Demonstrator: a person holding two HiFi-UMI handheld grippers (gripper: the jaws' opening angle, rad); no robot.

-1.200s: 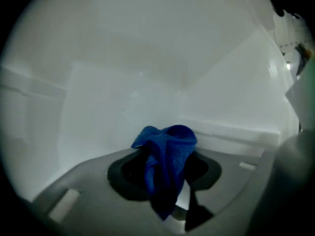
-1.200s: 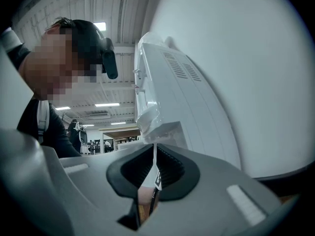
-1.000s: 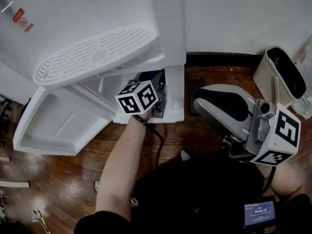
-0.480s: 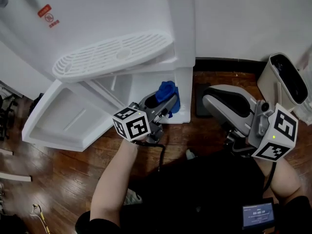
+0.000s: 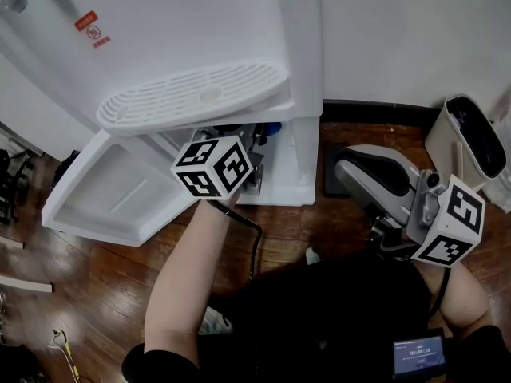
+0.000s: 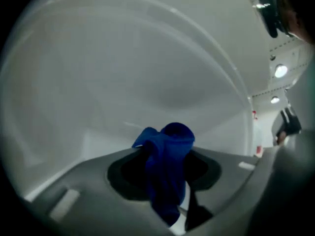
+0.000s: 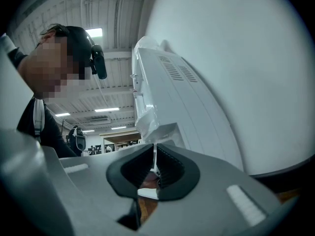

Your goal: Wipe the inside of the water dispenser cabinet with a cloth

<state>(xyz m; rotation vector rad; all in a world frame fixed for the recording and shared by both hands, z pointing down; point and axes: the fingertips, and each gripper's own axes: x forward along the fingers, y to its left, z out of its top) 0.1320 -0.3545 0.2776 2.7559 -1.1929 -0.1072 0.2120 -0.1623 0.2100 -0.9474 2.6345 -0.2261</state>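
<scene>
Pinching the soft, floppy cloth (image 6: 170,141) mid-bunch in our left claw (image 6: 166,178); right claw (image 7: 155,173) at four o'clock pressed together, empty.

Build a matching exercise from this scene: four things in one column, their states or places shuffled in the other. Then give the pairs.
1. crumpled blue cloth
2. right tool
3. white plastic cabinet door
4. white slotted drip tray

A. swung open
B. shut, nothing between
C. pinched in the left tool
D. juts out above the open door

Pairs: 1-C, 2-B, 3-A, 4-D
</scene>
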